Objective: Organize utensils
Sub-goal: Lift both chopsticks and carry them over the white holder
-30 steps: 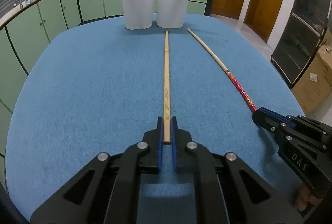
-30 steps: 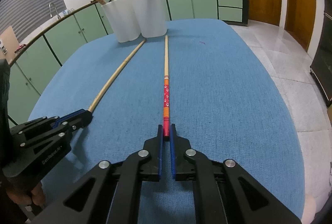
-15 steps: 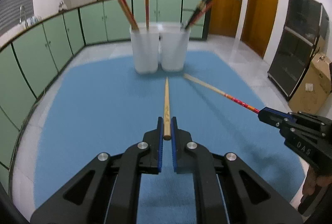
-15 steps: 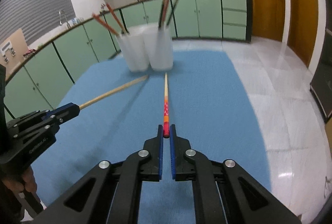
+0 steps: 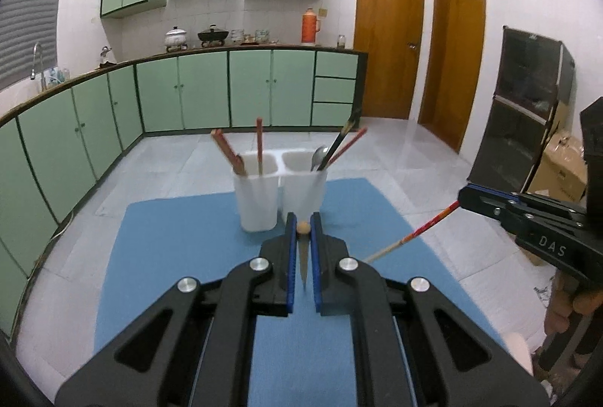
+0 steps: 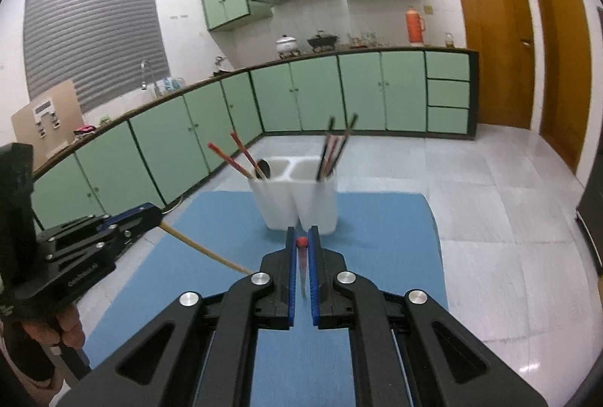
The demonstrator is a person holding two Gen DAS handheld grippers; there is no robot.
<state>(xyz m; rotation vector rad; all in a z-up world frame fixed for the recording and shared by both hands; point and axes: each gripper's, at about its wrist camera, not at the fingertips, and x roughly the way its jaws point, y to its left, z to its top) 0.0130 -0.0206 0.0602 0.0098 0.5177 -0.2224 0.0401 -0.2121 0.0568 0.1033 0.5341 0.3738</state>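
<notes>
— Left wrist view first: how many sticks am I carrying?

— Two, one per claw. My left gripper (image 5: 303, 228) is clamped on the plain stick (image 5: 303, 256), butt end between the pads at frame centre. My right gripper (image 5: 464, 196), at the right edge, is clamped on the red stick (image 5: 414, 235), which slants down toward centre over the blue mat (image 5: 181, 256).

— And the holder?

— One white holder (image 5: 260, 199), two cups, just above the left claw in the frame. Three red-brown sticks in its left cup; a spoon (image 5: 319, 154) and two dark sticks in the right cup.

— Right wrist view?

— Same holder (image 6: 294, 207) above the right gripper (image 6: 301, 243), red stick (image 6: 301, 242) end-on between the pads. The left gripper (image 6: 152, 213) shows at lower left with the plain stick (image 6: 203, 250) crossing toward centre.

— Anything in the way?

— Each claw hides the holder's foot. Green cabinets (image 6: 301, 94) and two wooden doors (image 5: 414, 52) stand behind.
</notes>
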